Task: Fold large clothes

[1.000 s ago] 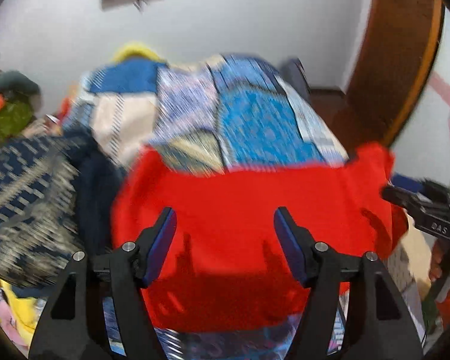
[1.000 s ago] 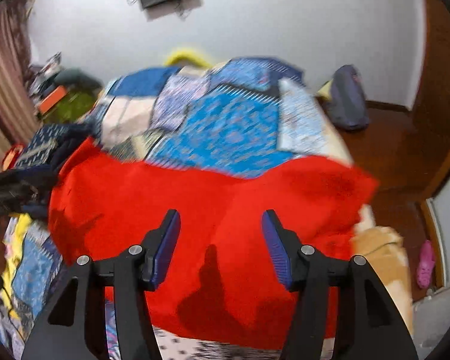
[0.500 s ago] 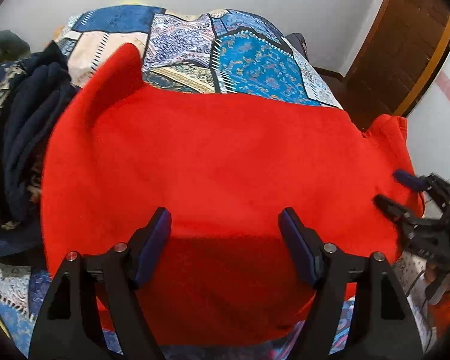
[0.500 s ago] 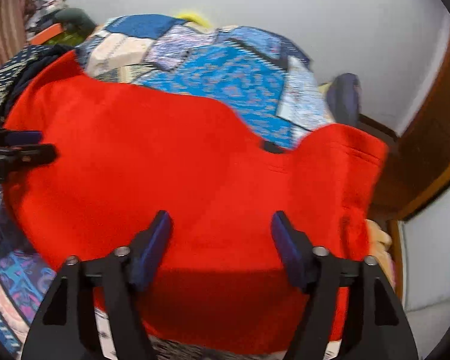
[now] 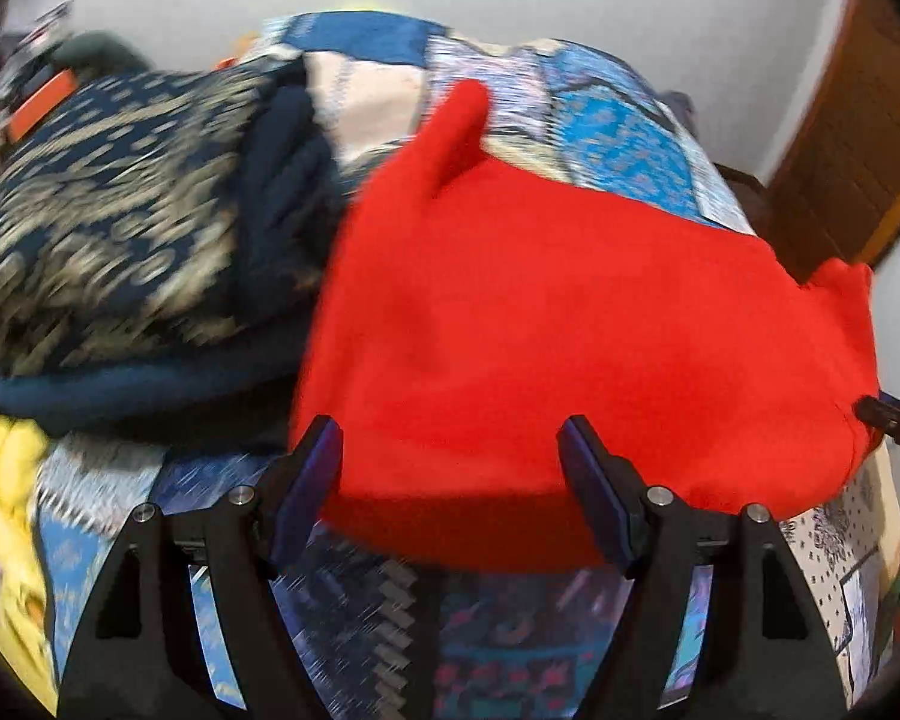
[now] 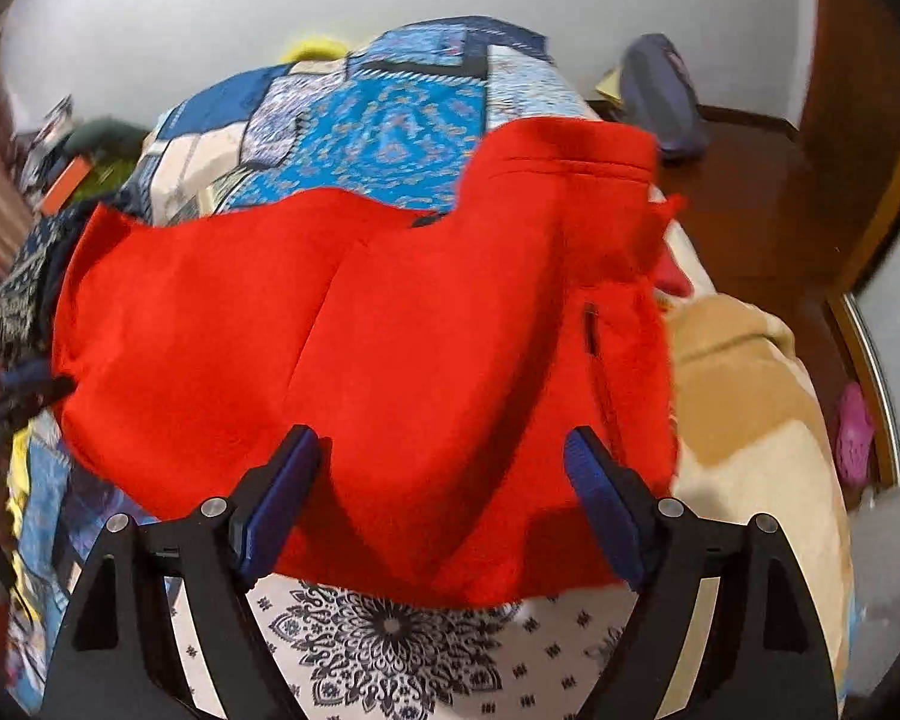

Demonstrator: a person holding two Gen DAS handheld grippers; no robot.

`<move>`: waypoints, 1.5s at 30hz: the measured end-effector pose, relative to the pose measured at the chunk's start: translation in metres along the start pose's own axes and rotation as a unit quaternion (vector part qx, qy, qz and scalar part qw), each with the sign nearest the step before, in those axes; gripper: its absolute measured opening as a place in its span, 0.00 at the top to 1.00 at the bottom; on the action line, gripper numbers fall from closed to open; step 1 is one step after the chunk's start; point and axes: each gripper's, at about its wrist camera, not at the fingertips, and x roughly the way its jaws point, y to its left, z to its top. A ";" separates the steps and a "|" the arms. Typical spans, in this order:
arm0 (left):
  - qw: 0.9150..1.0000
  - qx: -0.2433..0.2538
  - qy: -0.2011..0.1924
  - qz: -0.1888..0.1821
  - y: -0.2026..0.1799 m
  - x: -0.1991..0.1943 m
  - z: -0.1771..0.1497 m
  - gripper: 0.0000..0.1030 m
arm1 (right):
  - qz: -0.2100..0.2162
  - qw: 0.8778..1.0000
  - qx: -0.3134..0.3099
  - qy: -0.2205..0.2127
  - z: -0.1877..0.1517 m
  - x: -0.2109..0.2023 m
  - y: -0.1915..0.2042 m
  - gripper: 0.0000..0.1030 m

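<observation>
Bedspread (image 6: 390, 120) is left uncovered beyond the red garment (image 6: 390, 330); left gripper (image 5: 450, 462) and right gripper (image 6: 444, 456) are held spread, empty; no writing is legible.

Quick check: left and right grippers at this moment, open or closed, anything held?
Left gripper: jaws open, holding nothing, above the near edge of the red garment.
Right gripper: jaws open, holding nothing, over the same garment.

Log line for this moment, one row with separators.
stage: red garment spread on patchwork bedspread | left gripper: open, empty | right gripper: open, empty | fold: not visible yet
</observation>
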 end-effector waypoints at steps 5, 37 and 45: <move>0.998 -0.064 0.010 -0.012 0.028 -0.015 -0.022 0.27 | -0.051 0.999 -0.013 -0.014 -0.002 -0.019 0.000 0.21; 0.921 -0.324 -0.002 -0.214 0.024 0.059 -0.005 0.64 | 0.014 0.997 -0.074 -0.008 0.003 0.004 0.070 0.21; 0.953 -0.230 -0.079 -0.179 -0.005 -0.008 0.022 0.88 | 0.002 0.993 -0.121 -0.014 0.015 -0.012 0.095 0.21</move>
